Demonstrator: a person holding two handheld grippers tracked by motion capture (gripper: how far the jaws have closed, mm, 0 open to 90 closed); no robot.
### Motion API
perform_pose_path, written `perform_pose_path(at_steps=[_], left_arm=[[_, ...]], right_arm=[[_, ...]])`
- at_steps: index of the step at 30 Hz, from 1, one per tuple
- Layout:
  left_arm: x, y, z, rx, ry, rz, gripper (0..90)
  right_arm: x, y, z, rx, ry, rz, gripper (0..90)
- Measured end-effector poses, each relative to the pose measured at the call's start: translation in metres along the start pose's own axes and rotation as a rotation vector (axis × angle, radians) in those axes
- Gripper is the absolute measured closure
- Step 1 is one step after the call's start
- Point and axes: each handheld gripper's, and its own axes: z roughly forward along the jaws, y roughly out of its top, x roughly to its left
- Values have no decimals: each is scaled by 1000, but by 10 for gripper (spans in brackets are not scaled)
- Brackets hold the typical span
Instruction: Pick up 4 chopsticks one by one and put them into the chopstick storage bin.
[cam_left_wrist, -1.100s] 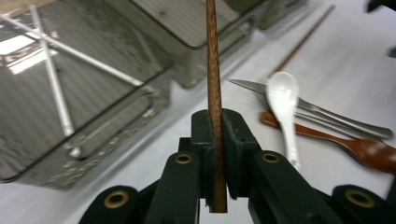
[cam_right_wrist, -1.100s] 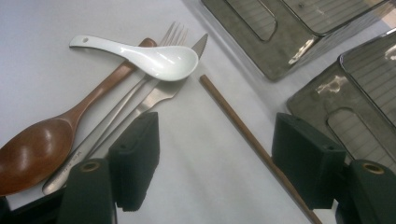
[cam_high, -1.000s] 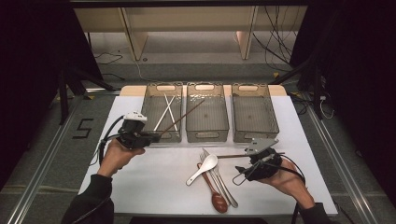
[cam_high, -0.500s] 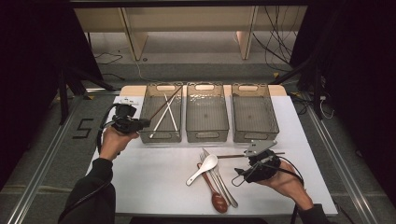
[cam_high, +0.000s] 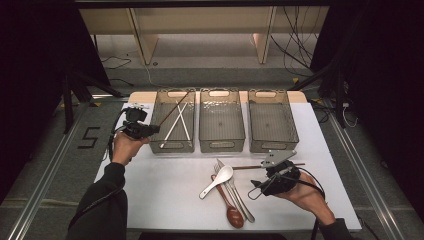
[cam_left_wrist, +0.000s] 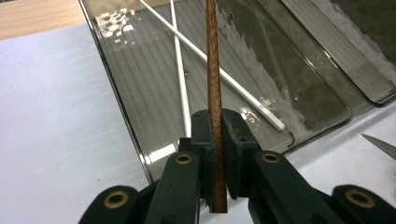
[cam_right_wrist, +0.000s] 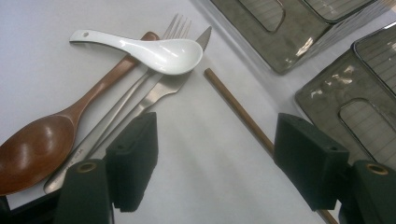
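Left tongs (cam_left_wrist: 215, 154) grip my brown chopstick (cam_high: 172, 112), its length slanting far-right over the left bin (cam_high: 159, 145); right tongs (cam_right_wrist: 215, 158) gape.

We see the white table (cam_high: 165, 195) lit brightly from above while the room around it stays nearly black. Glare spots sit on the bin (cam_left_wrist: 140, 65) wall at upper left of the left gripper view. The near jaws look soft and out of focus.

Brown chopstick (cam_left_wrist: 214, 84), 2 white chopsticks (cam_left_wrist: 219, 70), smoky-grey trays (cam_high: 222, 131)
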Motion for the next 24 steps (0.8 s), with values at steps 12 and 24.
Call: perform_pose_path(at_steps=[12, 24], left_arm=[[-1, 6, 12, 21, 21, -18, 834], [1, 10, 23, 50, 42, -60, 537]], right_arm=[[-1, 0, -2, -8, -4, 5, 307], [-1, 0, -2, -8, 4, 4, 309]])
